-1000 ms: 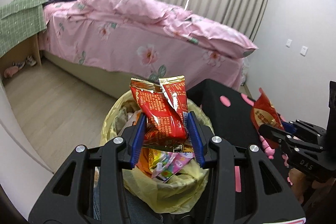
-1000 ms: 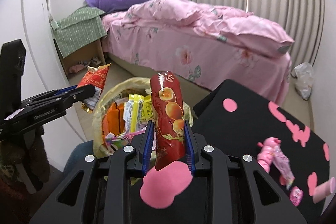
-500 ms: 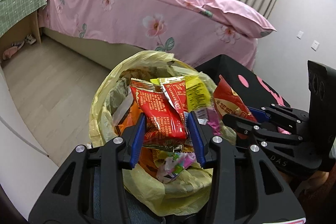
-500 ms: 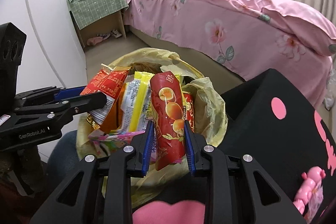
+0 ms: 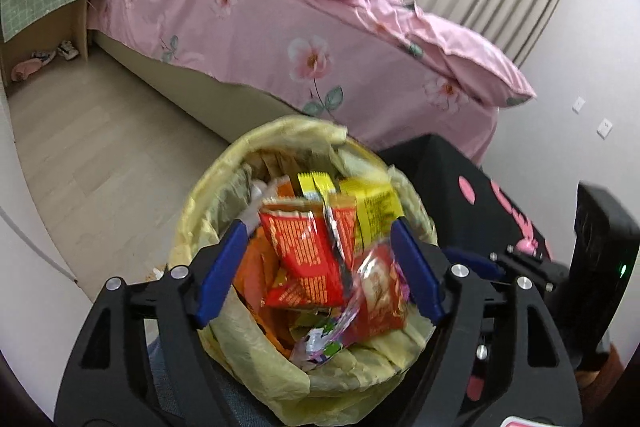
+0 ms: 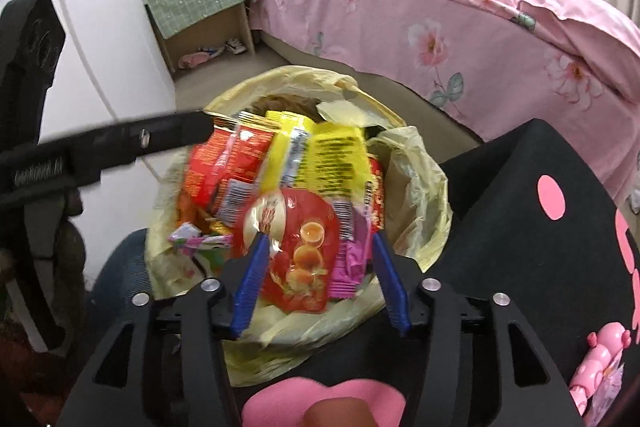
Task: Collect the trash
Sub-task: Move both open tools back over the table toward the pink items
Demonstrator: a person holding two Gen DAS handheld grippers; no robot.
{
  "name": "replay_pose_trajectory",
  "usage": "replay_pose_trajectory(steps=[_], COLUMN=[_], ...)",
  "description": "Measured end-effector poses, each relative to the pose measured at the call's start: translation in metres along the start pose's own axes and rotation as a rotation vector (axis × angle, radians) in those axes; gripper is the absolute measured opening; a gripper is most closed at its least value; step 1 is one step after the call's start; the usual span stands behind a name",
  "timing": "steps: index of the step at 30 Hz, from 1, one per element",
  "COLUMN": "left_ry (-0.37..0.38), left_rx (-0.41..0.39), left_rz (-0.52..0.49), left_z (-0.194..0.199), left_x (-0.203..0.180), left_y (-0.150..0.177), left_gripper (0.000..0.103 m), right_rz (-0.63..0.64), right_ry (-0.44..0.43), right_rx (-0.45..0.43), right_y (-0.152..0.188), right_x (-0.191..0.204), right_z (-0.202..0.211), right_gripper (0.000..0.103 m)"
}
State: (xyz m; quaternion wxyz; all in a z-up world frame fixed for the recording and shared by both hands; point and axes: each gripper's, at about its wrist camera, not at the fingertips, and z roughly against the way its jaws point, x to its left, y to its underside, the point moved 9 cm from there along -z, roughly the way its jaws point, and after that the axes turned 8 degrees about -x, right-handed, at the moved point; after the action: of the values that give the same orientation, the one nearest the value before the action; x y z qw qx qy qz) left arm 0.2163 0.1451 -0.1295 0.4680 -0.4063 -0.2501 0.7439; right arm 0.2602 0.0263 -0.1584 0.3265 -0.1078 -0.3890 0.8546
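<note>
Bedside bin [image 5: 224,211]: both grippers opening, wrappers loose.

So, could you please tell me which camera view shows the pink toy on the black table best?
The right wrist view: the pink toy lies at its lower right edge on the black table, its body plainly visible. The left wrist view shows only a small pink bit behind the right tool.

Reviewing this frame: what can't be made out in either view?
- Print on the red wrapper: motion blur, left wrist view.
- Bin under the yellow bag: covered by the bag in both views.
- Whether the orange-fruit wrapper has settled or is falling: blurred, between the right gripper, whose jaws are opening.
- Pink toy: cut off by the lens edge, right wrist view.
</note>
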Motion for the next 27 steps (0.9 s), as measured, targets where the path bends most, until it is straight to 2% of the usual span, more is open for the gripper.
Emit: replay_pose_trajectory(steps=[4,9,12,15,17,19,23,27], left_ry=[-0.014,0.009,0.051,0.082,0.129,0.189,0.321,0.41], left_rx=[-0.041,-0.064,-0.058,-0.038,-0.021,-0.01,0.032,0.114], left_rz=[0.001,-0.038,-0.09,-0.138,-0.168,-0.209,-0.296,-0.395], left_z=[0.016,0.03,0.034,0.031,0.03,0.031,0.029,0.018], left_x=[-0.002,-0.022,-0.05,-0.076,-0.1,-0.127,-0.181,-0.232], left_y=[-0.014,-0.016,-0.007,0.006,0.017,0.029,0.055,0.088], left_gripper=[0.071,0.071,0.071,0.071,0.071,0.072,0.08,0.08], right_rz=[0.01,-0.002,-0.048,-0.099,-0.125,-0.146,-0.218,-0.344], right_ry=[0.014,0.121,0.197,0.244,0.297,0.36,0.495,0.524], right_rx=[-0.041,-0.111,-0.144,-0.167,-0.158,-0.148,-0.178,-0.195], right_y=[-0.005,-0.003,0.007,0.028,0.049,0.07,0.119,0.165], right_x=[0.001,-0.019,-0.042,-0.065,-0.081,-0.097,-0.132,-0.156], right_z=[0.021,0.07,0.104,0.141,0.166,0.188,0.236,0.266], right_gripper=[0.053,0.053,0.054,0.057,0.057,0.057,0.057,0.058])
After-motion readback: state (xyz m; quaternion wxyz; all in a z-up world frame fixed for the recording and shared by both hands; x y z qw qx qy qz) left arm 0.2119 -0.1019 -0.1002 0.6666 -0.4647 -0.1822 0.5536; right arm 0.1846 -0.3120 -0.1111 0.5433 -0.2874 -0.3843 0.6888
